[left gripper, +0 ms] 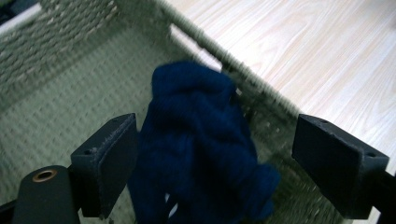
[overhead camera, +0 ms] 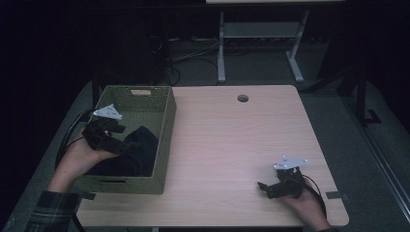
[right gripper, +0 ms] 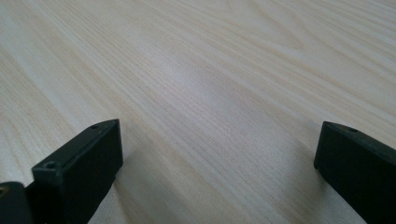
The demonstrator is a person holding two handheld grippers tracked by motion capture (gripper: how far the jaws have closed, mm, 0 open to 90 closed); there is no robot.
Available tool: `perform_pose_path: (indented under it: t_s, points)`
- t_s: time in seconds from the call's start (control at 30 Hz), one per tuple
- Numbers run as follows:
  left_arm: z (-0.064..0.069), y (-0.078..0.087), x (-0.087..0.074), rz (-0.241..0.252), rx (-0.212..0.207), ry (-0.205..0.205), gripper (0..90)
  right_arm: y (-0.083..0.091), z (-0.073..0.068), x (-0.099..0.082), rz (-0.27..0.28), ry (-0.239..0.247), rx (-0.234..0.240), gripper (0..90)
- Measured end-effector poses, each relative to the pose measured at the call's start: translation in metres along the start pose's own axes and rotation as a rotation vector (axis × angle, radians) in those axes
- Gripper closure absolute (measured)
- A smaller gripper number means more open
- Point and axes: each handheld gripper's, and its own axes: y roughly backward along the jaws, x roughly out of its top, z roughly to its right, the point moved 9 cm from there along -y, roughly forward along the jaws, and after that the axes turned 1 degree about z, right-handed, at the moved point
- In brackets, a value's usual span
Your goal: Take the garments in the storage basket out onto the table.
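Judged nearly done: dark blue cloth already lying inside the woven basket at the table's left edge, against its right wall, with the left gripper hanging above it, jaws wide apart, clamping nothing. Probably left: lifting out past the near basket wall. Farther right, bare table, plenty of room; right gripper low near the front edge, jaws apart, empty.

The basket is rough woven fibre; the dark blue cloth looks soft and fuzzy; the table is smooth, matt pale wood.
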Motion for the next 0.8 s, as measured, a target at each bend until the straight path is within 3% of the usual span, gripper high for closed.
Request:
perform_pose_path:
  t_s: [0.3, 0.8]
  points:
    - [-0.005, 0.001, -0.02, -0.028, 0.001, 0.036, 13.7, 0.0, 0.0, 0.0, -0.001, 0.0, 0.002, 0.7]
    - [0.0, -0.025, -0.041, -0.087, -0.033, 0.077, 12.9, 0.0, 0.0, 0.0, -0.002, 0.002, -0.001, 0.7]
